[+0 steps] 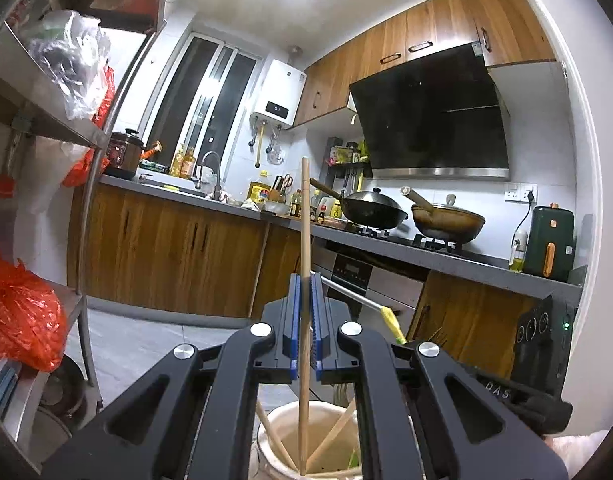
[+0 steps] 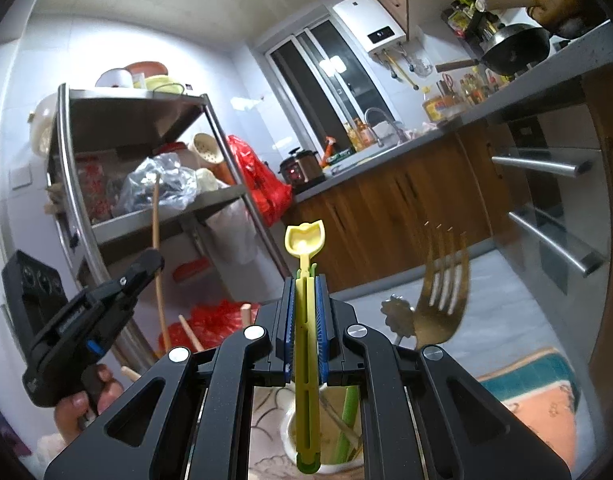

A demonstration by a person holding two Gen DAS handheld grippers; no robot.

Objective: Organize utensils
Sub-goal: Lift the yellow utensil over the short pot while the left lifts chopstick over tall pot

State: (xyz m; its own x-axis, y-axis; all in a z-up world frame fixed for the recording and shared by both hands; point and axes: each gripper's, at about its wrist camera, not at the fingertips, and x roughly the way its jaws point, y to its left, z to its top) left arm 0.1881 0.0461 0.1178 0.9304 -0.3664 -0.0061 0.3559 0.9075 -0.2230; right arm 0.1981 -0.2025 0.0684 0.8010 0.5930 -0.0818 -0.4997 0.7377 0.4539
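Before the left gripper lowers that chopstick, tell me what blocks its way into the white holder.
Nothing visible blocks it. The left gripper is shut on the chopstick, whose lower end already sits inside the white holder. Other chopsticks lean against the sides, leaving the middle open.

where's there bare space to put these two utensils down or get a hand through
Free: the grey floor between the metal rack and the wooden cabinets. Crowded: the white holder below the fingers, already full of sticks; the counter by the sink, full of bottles; both burners hold woks.
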